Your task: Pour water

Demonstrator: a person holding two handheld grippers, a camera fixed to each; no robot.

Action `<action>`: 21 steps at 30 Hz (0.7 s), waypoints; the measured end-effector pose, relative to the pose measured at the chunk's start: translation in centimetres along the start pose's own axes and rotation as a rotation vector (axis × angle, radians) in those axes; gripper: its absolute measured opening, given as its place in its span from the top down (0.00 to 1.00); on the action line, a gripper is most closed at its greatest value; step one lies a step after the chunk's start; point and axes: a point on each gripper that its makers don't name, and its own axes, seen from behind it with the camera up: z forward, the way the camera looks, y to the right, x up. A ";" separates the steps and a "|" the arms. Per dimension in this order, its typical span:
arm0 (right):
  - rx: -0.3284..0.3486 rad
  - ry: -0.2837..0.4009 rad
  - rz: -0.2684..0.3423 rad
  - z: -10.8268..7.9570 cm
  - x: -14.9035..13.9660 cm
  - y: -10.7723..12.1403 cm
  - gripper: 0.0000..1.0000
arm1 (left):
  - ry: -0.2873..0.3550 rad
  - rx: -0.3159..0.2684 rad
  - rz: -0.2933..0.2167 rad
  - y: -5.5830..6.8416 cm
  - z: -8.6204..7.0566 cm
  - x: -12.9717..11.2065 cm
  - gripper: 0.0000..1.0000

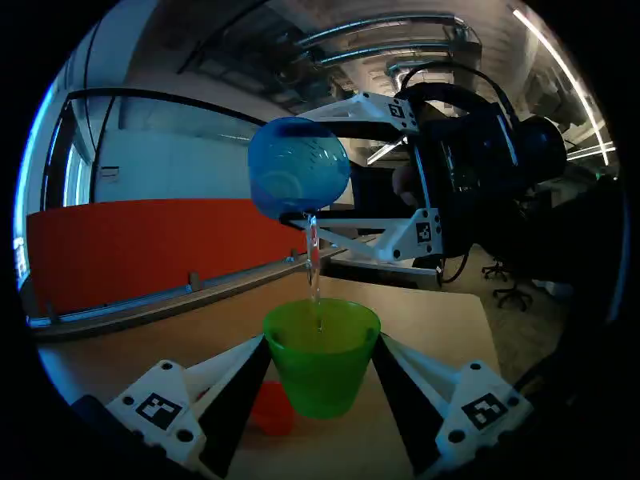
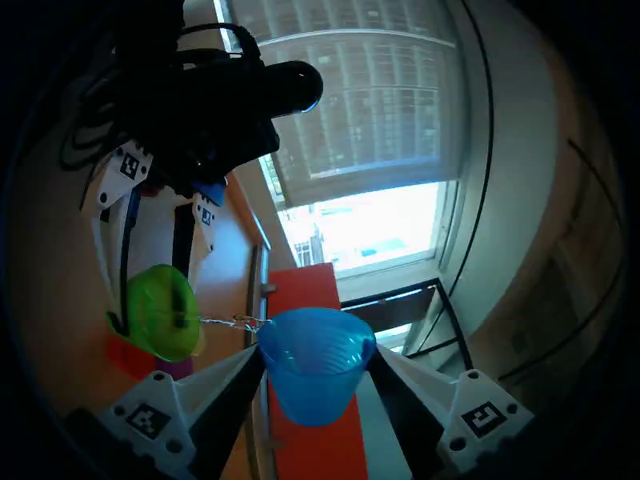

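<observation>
Nearest to us in the left gripper view, the left gripper (image 1: 322,350) clamps its two white, truss-shaped fingers, black on their inner faces, on the sides of a green cup (image 1: 322,388). The cup is translucent plastic, smooth and tapered, upright with its round mouth open upward. We cannot tell whether its base rests on the surface. Just beside it, low on the left, lies a small orange-red object (image 1: 272,410), too blurred to name. Below spreads the pale wooden table (image 1: 432,316), flat and matte.

A thin, twisting stream of water (image 1: 314,264) falls into the green cup's mouth. It runs from the lip of a blue cup (image 1: 280,186) above, also translucent plastic, tipped on its side. The right gripper (image 1: 299,168) squeezes that cup between its upper and lower fingers. In the right gripper view we see fine ridges ringing the blue cup's inner wall.

Farther off stands a smooth red partition (image 1: 144,248), and metal pipes (image 1: 384,40) cross the ceiling.
</observation>
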 end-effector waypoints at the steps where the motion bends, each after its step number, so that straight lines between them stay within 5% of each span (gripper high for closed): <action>1: -0.002 0.000 -0.003 0.0 0.0 0.0 0.10 | 0.000 0.000 0.000 0.0 0.0 0.0 0.15; 21: -0.023 -0.007 -0.074 -0.1 -0.2 0.4 0.10 | 0.003 0.000 -0.003 -0.1 0.1 0.1 0.15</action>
